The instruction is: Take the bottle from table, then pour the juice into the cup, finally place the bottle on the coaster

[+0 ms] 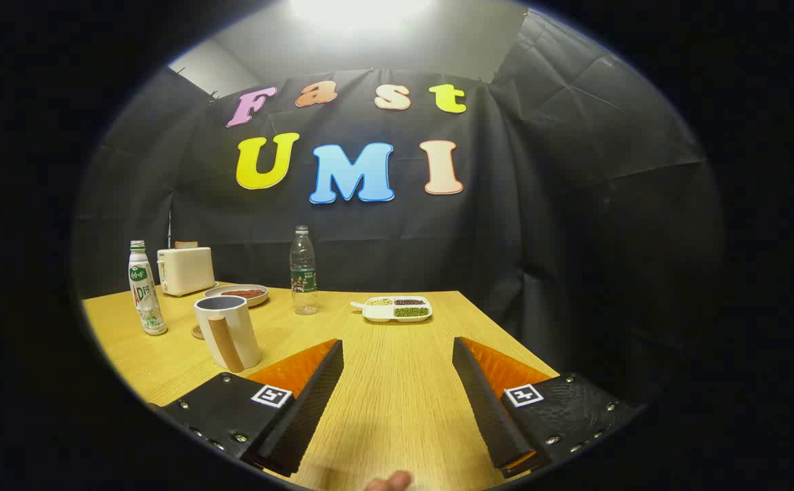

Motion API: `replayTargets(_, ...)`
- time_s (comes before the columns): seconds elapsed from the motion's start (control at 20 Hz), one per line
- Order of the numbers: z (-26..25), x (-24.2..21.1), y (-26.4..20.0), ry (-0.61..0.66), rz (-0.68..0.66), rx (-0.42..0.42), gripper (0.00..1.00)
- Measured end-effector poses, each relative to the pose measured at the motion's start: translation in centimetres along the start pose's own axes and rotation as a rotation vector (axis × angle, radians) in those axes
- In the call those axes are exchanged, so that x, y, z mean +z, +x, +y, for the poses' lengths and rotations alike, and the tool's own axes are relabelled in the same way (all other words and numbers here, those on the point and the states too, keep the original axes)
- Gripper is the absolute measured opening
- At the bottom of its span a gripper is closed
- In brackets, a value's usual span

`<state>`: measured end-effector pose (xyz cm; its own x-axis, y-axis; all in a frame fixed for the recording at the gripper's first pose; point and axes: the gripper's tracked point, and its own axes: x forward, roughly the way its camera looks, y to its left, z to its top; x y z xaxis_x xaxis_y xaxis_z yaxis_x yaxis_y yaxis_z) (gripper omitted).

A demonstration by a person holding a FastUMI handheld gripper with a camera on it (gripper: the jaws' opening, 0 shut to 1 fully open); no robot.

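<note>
I judge that the first step, taking the bottle, is not yet begun. My gripper [397, 382] hangs above the wooden table [397, 409] with its two fingers spread wide, and between them there is only bare wood.

From the left: the white juice bottle [146, 290] with the green label stands upright near the table's left side, well beyond my left finger [308, 402]. It is slim, with a green cap that looks closed, though at this distance I cannot be sure. Behind it is a cream toaster [185, 270]. Next, nearer to me, the white cup [227, 332] stands just ahead of the left finger; it has a brown handle and looks dark inside. A brown disc peeks out at its foot, probably the coaster [197, 333], mostly hidden by the cup. Behind the cup is a plate [236, 294], then a clear water bottle [303, 271], and further right a divided tray [397, 309] with grains.

The next move, I think, calls for turning left and going forward past the cup without touching it, until the juice bottle's body stands between the fingers.
</note>
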<state>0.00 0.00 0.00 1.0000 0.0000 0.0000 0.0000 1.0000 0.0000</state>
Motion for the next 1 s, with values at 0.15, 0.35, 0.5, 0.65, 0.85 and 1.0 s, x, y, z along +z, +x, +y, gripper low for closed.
replayTargets(0.15,-0.2,0.1,0.7,0.004,-0.005,-0.005,0.98)
replayTargets(0.35,-0.4,-0.4,4.9,0.019,0.038,-0.014,0.98)
replayTargets(0.5,-0.5,1.2,7.0,-0.025,0.011,-0.031,0.97)
replayTargets(0.65,0.3,2.8,8.1,0.0,-0.015,-0.04,0.98)
replayTargets(0.85,0.8,4.5,6.2,-0.004,-0.001,-0.164,0.98)
replayTargets(1.0,3.2,6.0,3.7,-0.006,-0.011,-0.24,0.97)
